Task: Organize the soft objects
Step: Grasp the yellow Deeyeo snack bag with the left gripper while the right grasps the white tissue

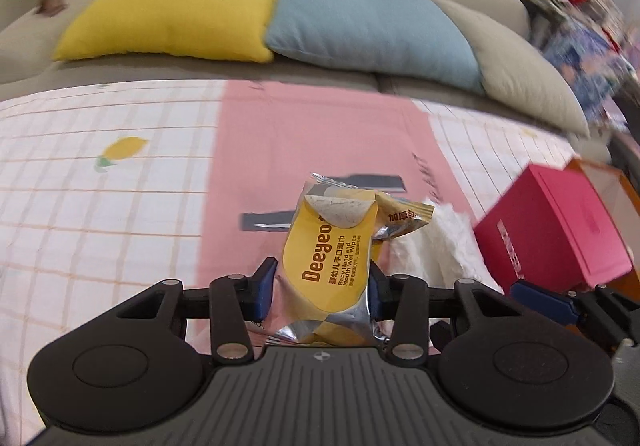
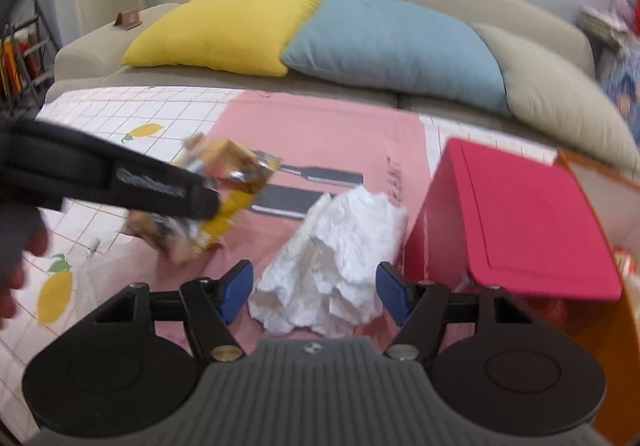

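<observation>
Glossy crinkled foil wipes packet [image 1: 332, 266] – beside it soft, crumpled white tissue paper [image 2: 336, 238] on a matt cloth sheet [image 1: 100, 206].

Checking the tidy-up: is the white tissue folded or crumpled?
Crumpled. The white tissue lies in a bunched, creased heap on the pink mat, between the open right gripper fingers, untouched.

both grippers [image 1: 322, 296] [image 2: 316, 292] have black linkages, blue pads, silver screws, perhaps ribbed grey housings.

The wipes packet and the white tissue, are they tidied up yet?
Nothing looks put away yet. The left tool is shut on the wipes packet, lifted off the cloth. The crumpled tissue lies loose between the right tool's open fingers. Both remain, maybe for the pink box.
</observation>
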Motion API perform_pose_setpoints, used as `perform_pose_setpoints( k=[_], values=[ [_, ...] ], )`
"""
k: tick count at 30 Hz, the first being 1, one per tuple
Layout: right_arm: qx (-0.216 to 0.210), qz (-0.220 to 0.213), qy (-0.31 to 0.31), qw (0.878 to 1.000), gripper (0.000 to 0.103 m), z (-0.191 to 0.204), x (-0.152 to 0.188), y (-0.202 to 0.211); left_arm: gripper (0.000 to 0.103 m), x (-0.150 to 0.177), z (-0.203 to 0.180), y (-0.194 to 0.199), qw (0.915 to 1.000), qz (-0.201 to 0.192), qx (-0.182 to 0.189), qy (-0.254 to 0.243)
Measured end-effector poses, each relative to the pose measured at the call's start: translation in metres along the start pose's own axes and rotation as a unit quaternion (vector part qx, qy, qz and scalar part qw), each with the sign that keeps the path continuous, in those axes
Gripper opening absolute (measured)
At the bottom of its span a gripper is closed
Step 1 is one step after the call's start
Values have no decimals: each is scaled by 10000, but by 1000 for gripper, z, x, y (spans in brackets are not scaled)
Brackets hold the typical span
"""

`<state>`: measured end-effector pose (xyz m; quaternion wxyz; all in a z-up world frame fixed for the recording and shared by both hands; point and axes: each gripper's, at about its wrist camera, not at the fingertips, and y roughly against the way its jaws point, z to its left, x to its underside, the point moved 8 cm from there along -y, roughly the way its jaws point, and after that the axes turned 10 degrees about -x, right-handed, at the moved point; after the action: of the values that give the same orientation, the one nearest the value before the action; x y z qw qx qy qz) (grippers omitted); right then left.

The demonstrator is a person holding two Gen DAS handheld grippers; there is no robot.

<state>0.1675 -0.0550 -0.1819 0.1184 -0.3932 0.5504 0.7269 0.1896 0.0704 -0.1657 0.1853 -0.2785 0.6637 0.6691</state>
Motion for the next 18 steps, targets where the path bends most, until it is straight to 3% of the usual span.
perform_pose_setpoints(
  k=[7, 14, 18],
  values=[
    [295, -80, 585, 9978, 76, 9, -18, -23, 50, -2, 25, 14, 9975, -43, 129, 693],
    [500, 457, 650, 9956, 71, 7, -10, -53, 50, 9, 33, 10, 9986, 128, -129, 499],
    [479, 797, 602, 9938, 69, 2, 2, -64, 50, 19, 40, 10, 9969, 360, -11, 705]
  ],
)
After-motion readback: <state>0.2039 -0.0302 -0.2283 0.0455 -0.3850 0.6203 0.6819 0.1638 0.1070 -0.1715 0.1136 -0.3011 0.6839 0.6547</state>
